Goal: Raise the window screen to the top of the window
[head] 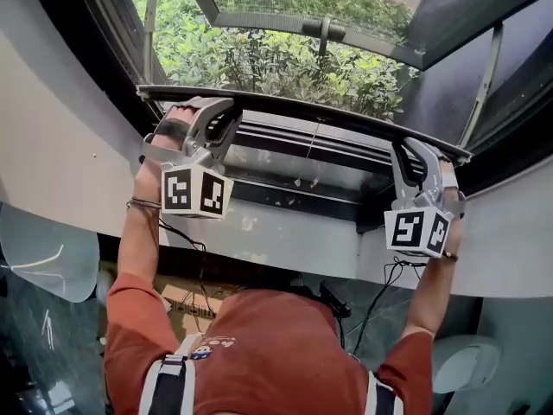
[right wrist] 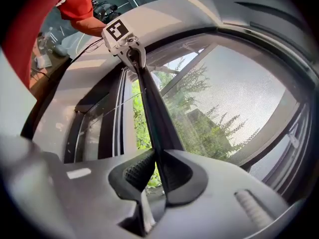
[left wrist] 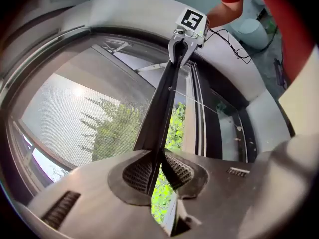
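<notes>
- Left tongs (left wrist: 155, 170) are clamped shut on the window screen bar (head: 311, 116), near its left end.
- Right tongs (right wrist: 158, 169) pinch the same bar near its right end.
- Window track (head: 289, 150) lies just below both tongs, with green shrubs (head: 285, 63) beyond.

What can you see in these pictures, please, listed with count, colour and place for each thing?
screen bar: one, black, across the window opening.
screen mesh: one, grey, attached along the bar.
shrubs: many, green, outside the window.
window track: one, dark and silver, beneath the bar.
sill: one, pale grey, below the track.
cables: two, black, hanging below the claws.
left claw: one, grey, shut on the screen bar near its left end.
right claw: one, grey, shut on the bar near its right end.
marker cubes: two, black-and-white, one per claw.
shirt: one, rust red, bottom of head view.
</notes>
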`<state>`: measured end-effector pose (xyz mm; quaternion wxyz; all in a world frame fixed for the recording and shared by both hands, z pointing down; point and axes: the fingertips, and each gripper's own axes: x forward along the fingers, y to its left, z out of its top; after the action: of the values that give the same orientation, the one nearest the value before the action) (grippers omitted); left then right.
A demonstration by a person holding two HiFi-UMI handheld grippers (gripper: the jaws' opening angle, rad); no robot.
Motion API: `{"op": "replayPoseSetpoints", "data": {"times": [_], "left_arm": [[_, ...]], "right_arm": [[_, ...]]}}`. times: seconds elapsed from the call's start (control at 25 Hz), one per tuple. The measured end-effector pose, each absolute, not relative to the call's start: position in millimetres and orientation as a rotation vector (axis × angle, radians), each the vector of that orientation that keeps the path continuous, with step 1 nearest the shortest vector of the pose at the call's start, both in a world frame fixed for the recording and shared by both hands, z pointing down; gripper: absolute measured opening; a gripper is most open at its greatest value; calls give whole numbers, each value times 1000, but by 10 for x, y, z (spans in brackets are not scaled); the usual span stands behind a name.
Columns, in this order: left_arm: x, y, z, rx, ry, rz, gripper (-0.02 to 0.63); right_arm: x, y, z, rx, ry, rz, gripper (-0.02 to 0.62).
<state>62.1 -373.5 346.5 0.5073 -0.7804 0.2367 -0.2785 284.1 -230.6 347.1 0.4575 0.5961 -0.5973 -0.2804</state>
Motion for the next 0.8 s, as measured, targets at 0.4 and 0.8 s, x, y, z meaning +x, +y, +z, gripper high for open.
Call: {"op": "replayPoseSetpoints", "data": {"times": [0.4,0.8], "left_arm": [[684,-3794,2646,-1756,683,-507,61],[703,-3810,2084,-1633,738,-405,64]], "right_arm": [[2907,-2357,2647,1535,-1348,-911,55],[2925,-2393,2101,1552,-1255,-1054,54]]}}
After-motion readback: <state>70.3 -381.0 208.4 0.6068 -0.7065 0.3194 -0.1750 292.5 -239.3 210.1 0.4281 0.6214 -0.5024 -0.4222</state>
